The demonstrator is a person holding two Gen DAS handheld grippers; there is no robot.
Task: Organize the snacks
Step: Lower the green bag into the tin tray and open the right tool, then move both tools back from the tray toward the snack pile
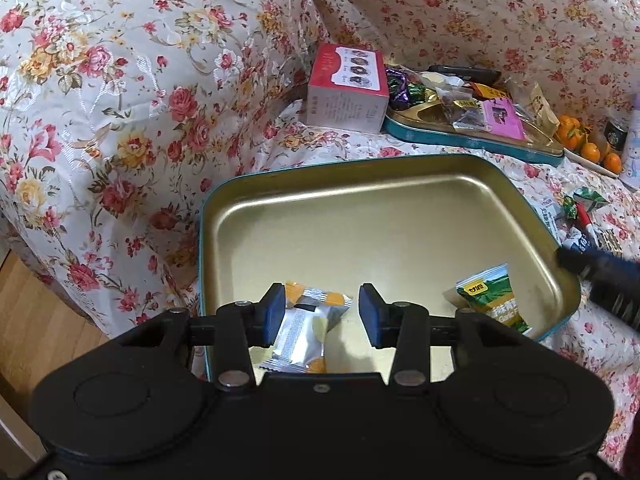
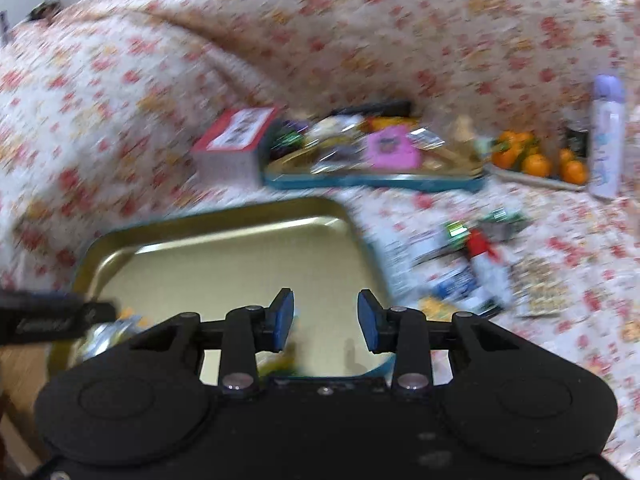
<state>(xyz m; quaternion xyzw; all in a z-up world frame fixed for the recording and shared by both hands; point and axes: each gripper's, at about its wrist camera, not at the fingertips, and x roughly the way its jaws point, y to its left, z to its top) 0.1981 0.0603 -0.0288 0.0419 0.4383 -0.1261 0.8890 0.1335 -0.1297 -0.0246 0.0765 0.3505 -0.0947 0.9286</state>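
The left gripper (image 1: 322,316) hovers over the near edge of the shallow gold-lined metal tin with a teal rim (image 1: 360,172), jaws wide apart and holding nothing. Between them, lower down, lies a silver and orange foil snack packet (image 1: 308,328), resting on the tin floor; it seems to be lying free there. A green foil snack packet (image 1: 494,298) lies toward the tin's right side, so the tin looks like the collecting place.

The right gripper (image 2: 326,320) is also wide open and empty, above the tin's near right corner; its view is motion-blurred. To the right, a loose heap of small wrapped snacks (image 2: 476,268) waits unsorted, probably the next source.

Everything sits on a sofa under a floral cloth (image 1: 100,100). Behind stand a red and white cardboard box (image 1: 348,88), a second teal tin crowded with sweets (image 1: 472,140) and some small oranges (image 1: 592,142). Wooden flooring (image 1: 36,320) shows at the left.
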